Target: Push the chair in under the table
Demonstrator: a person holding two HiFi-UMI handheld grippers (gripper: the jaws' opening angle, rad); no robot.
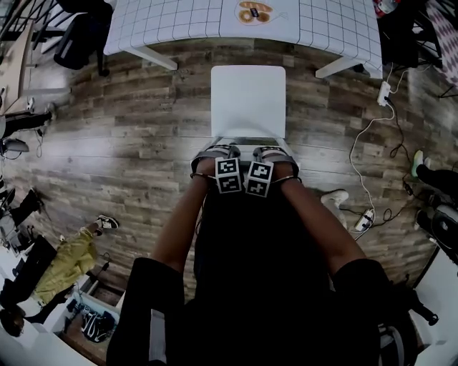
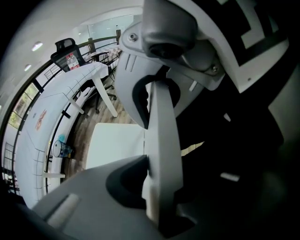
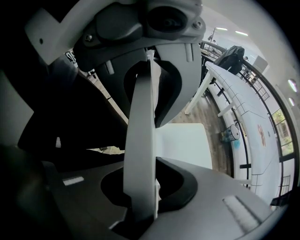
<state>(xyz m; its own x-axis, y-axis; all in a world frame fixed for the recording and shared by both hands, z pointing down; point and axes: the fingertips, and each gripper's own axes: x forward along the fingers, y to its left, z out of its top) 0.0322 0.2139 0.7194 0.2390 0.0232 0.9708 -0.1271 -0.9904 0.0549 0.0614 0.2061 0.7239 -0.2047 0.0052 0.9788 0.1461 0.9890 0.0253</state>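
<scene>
A white chair [image 1: 247,96] stands on the wood floor with its seat facing the white grid-top table [image 1: 179,21]; the seat's front edge is close to the table's edge. My left gripper [image 1: 218,154] and right gripper [image 1: 275,154] sit side by side, pointing steeply down, each shut on the top rim of the chair's backrest [image 1: 247,141]. In the left gripper view the thin pale backrest [image 2: 164,122] runs between the jaws of the left gripper [image 2: 157,154], with the seat [image 2: 115,143] beyond. The right gripper [image 3: 143,154] clamps the same backrest [image 3: 140,122].
On the table lies a plate of food [image 1: 255,13], and a glass cup [image 2: 60,149] stands there too. The table's white legs [image 1: 154,57] angle down on either side of the chair. A power strip with cables [image 1: 384,93] lies on the floor at right. A black office chair [image 1: 82,36] stands at far left.
</scene>
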